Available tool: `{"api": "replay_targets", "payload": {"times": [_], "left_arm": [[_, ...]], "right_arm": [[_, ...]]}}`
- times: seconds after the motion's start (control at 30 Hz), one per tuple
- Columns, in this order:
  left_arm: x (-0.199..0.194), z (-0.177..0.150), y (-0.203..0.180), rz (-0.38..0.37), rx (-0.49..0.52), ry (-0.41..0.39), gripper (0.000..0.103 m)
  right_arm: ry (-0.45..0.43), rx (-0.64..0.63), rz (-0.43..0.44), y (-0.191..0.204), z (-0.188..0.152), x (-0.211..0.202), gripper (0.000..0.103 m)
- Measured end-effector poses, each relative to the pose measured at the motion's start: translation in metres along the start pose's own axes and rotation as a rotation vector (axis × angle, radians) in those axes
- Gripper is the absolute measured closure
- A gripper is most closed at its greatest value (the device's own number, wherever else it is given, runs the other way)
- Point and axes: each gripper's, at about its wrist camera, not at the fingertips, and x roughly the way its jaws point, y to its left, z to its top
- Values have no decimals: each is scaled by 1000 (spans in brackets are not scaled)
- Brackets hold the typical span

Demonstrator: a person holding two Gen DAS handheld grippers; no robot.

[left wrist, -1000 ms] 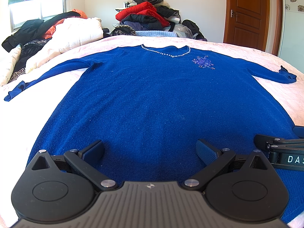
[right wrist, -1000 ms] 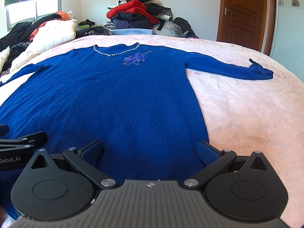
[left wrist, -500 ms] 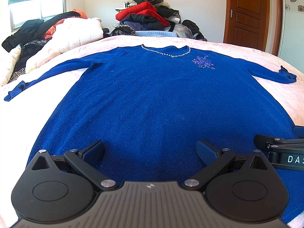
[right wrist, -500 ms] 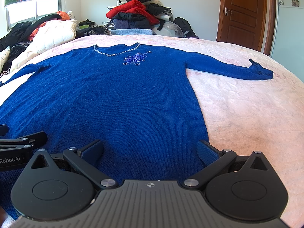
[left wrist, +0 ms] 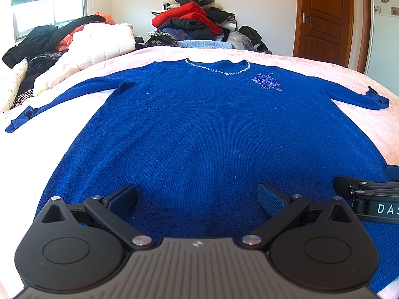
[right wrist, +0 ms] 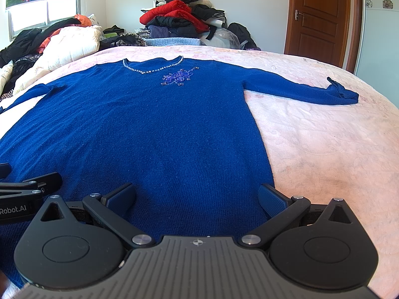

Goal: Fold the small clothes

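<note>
- a bed with a pale pink quilted cover [right wrist: 324,137] fills both views, and it carries the blue sweater [left wrist: 212,129] spread flat, front up, with the hem near the cameras and the neckline at the far end.
- the neckline has a beaded trim [left wrist: 219,68], and a beaded flower motif [right wrist: 178,76] sits just below it on the chest.
- both sleeves lie stretched outward: the left sleeve [left wrist: 62,102] runs to the left edge of the bed, the right sleeve [right wrist: 306,91] lies across the pink cover with its cuff curled up.
- beyond the far end of the bed a heap of clothes [left wrist: 194,22], red and black on top, stands against the white wall.
- at far left a cream quilt [left wrist: 94,42] and dark garments are piled under a window [left wrist: 47,15] with a lotus-print blind.
- a brown wooden door [right wrist: 321,17] is shut at far right.
- the left gripper [left wrist: 197,195] hangs low over the hem with its fingers spread wide, nothing between them; whether the pads touch the knit cannot be told.
- the right gripper [right wrist: 197,195] is likewise spread wide and empty, near the sweater's right hem corner, its right finger [right wrist: 270,196] at the edge where knit meets the pink cover.
- the two grippers sit side by side, each showing at the edge of the other's view.
</note>
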Motion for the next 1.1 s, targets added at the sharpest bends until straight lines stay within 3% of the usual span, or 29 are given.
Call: {"api": "replay_targets", "payload": {"times": [0.9,1.1], "left_arm": [[-1,0,0,2,3,3,0],[-4,7,9,5,44,24,0]], "right_arm": [[1,0,1,0,0,-1,0],[24,-23,43,-13,13,-6,1]]}}
